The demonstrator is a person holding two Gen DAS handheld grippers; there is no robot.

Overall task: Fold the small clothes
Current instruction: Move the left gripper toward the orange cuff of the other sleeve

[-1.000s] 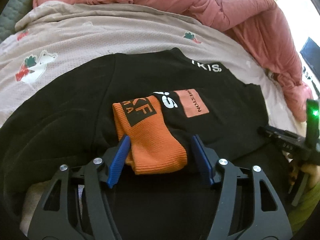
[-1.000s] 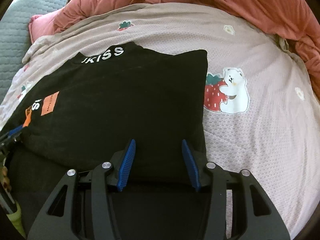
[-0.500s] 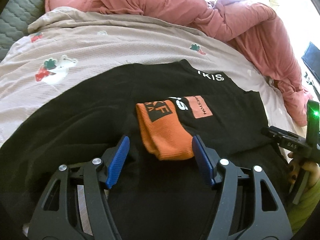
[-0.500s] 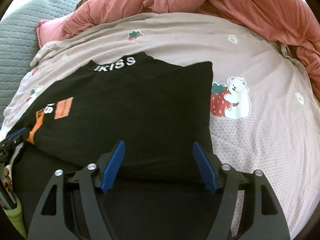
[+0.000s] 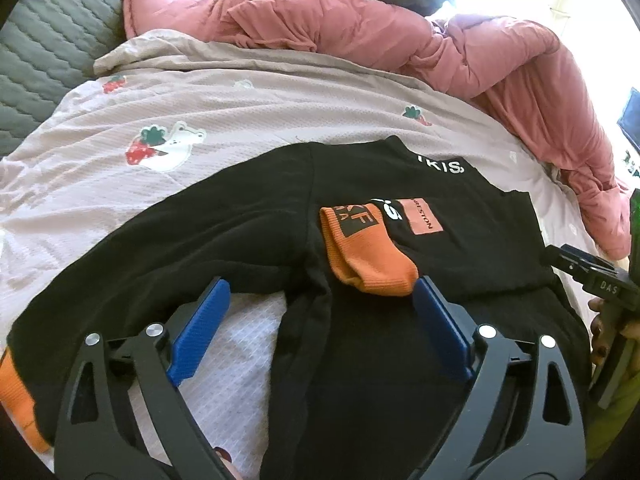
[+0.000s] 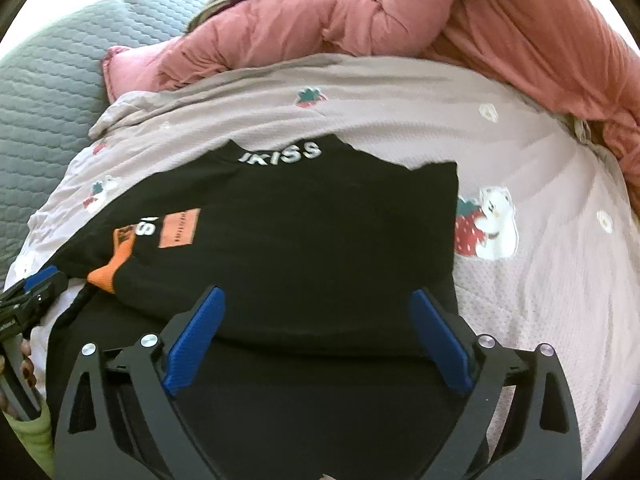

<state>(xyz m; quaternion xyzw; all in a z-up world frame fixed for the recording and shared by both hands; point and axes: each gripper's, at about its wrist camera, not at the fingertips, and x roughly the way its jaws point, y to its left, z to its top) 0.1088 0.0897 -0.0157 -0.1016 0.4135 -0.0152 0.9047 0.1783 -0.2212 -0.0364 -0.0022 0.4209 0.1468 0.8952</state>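
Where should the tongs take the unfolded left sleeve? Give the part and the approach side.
Take the orange cuff of the left sleeve, coming from the near left edge. That sleeve lies spread flat across the bedsheet, its cuff a free ribbed end, like the cuff already folded in.

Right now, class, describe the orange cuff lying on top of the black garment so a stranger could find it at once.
Start at the pale bedspread printed with strawberries and bears, then find the black sweatshirt spread across it. On its folded body, just beyond the open left gripper, lies the orange cuff: ribbed knit with a black lettered square, unlike the flat orange patch beside it.
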